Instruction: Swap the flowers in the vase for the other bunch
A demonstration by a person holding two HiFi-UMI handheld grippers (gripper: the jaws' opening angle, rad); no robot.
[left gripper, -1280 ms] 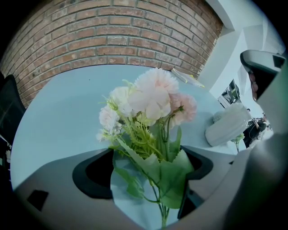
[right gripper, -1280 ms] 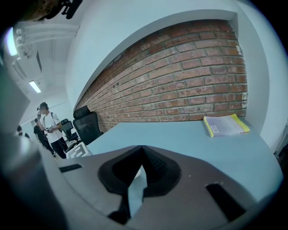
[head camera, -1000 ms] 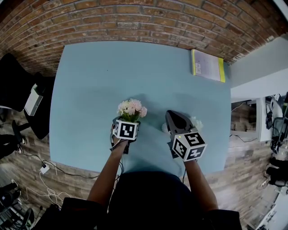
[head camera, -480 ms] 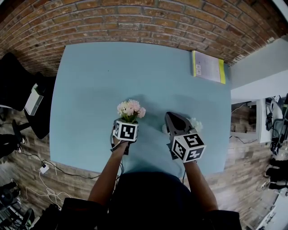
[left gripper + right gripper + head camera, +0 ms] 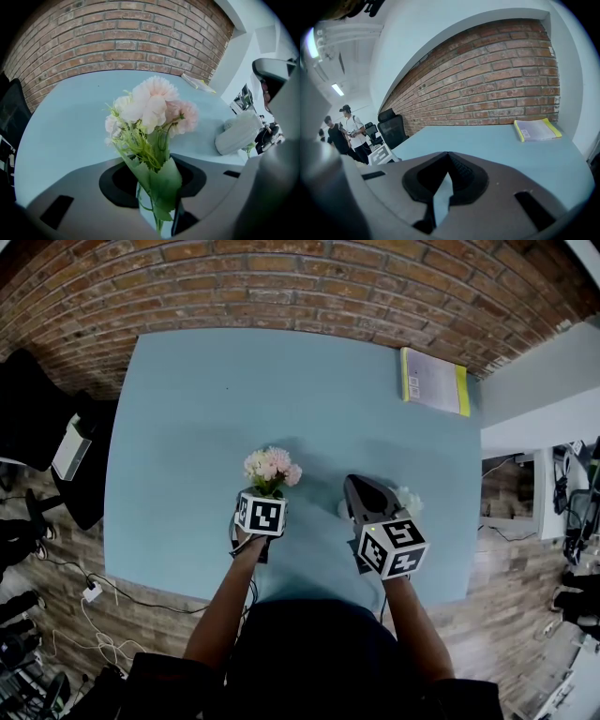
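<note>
Finds the left gripper (image 5: 157,220) pinching the leafy green stems of the pale pink bunch of flowers (image 5: 150,105), jaws having just been closing onto them. Places that bunch upright near the front of the light blue table (image 5: 281,381), stems running straight out from the claw and blooms beyond. Cannot make out the vase beneath. Judges a pull along that axis to be the left hand's. Finds the right gripper (image 5: 440,197) pressed together and empty, near the white bunch lying flat (image 5: 236,133). Against the earlier head view, notes bunch and both hands unmoved.
</note>
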